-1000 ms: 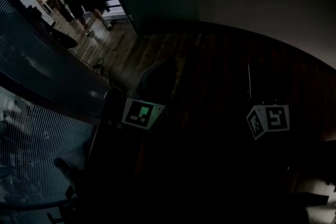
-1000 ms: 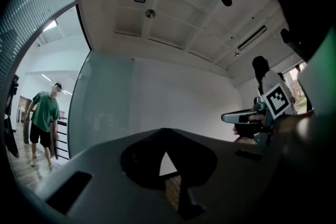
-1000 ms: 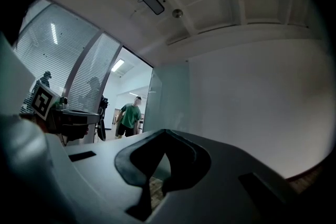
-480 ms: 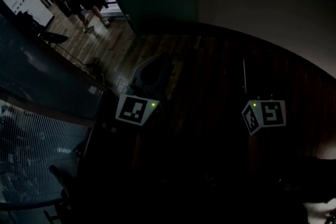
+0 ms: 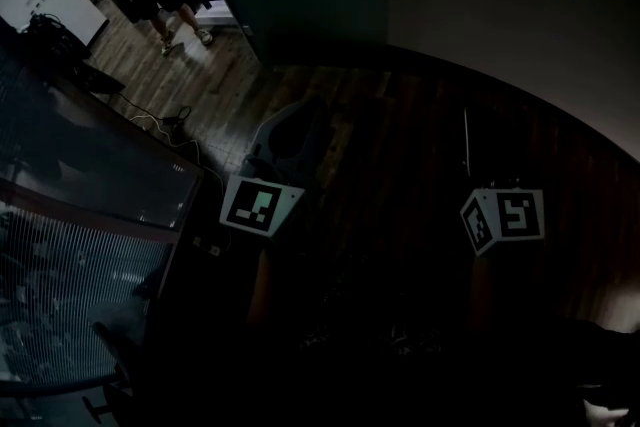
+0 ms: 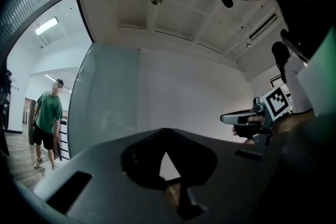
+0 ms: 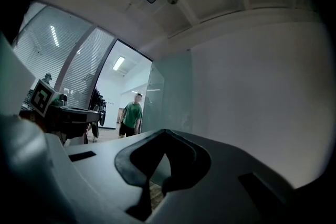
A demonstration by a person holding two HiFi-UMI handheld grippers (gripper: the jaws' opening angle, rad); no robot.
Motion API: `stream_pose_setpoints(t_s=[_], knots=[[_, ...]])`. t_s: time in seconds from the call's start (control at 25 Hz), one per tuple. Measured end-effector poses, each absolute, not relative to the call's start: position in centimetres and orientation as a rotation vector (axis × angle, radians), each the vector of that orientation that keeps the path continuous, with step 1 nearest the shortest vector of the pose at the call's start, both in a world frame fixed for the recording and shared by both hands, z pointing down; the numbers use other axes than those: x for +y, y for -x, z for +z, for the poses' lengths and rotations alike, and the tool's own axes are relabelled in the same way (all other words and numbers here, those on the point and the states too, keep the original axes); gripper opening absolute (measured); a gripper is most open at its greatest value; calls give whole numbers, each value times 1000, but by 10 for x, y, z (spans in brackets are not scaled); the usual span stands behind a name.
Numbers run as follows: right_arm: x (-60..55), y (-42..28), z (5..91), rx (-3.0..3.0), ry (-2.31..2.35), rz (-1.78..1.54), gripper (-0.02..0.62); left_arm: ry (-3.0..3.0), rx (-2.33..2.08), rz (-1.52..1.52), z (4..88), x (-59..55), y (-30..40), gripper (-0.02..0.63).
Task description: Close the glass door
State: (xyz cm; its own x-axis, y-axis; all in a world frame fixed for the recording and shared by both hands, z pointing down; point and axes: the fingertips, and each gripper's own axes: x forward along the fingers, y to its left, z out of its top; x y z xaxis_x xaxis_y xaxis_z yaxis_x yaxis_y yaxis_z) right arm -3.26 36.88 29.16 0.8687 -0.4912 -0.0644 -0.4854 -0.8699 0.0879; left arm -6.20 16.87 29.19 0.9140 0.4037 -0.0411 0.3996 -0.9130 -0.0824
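1. Left gripper [image 6: 169, 181]. Nearest item, held level, well short of the glass door [image 6: 107, 107] and pointed toward it. Jaws drawn together, pinching nothing, touching nothing. Marker cube [image 5: 258, 206] plain in the head view.

2. Right gripper [image 7: 157, 181]. Alongside the left one, on the side away from the glass door's free edge, facing the white wall [image 7: 262, 97] next to the door. Jaws fully closed, empty, clear of every surface. Marker cube [image 5: 507, 218] likewise plain in the head view.

3. Wooden floor [image 5: 235, 90]. Dark boards from beneath both grippers up to the foot of the glass door. Open ground between grippers and door.

4. Cable [image 5: 165, 120]. Loose on the boards, off to the doorway side of the glass door, near the foot of the partition.

5. Ribbed glass partition [image 5: 60, 285]. Across the doorway from the glass door, running back alongside the left gripper.

6. Glass door. Frosted, greenish, upright pane, beside the white wall. Free vertical edge turned toward the doorway, well apart from the partition, so standing open. Touched by neither gripper.

7. Doorway [image 6: 58, 55]. Wide gap between the glass door's free edge and the partition. Bright, white-walled room beyond.

8. Person in a green shirt [image 6: 49, 115]. Farthest item, on foot beyond the glass door's free edge, within the open gap.
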Motion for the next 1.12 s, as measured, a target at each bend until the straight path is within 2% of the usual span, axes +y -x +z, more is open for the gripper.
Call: stream_pose_setpoints(t_s=[0.56, 1.12], knots=[[304, -110, 280, -709, -2971, -177, -5, 2976, -695, 169, 278, 103, -93, -9], [254, -217, 285, -728, -2969, -132, -5, 3005, -679, 120, 285, 55, -197, -9]])
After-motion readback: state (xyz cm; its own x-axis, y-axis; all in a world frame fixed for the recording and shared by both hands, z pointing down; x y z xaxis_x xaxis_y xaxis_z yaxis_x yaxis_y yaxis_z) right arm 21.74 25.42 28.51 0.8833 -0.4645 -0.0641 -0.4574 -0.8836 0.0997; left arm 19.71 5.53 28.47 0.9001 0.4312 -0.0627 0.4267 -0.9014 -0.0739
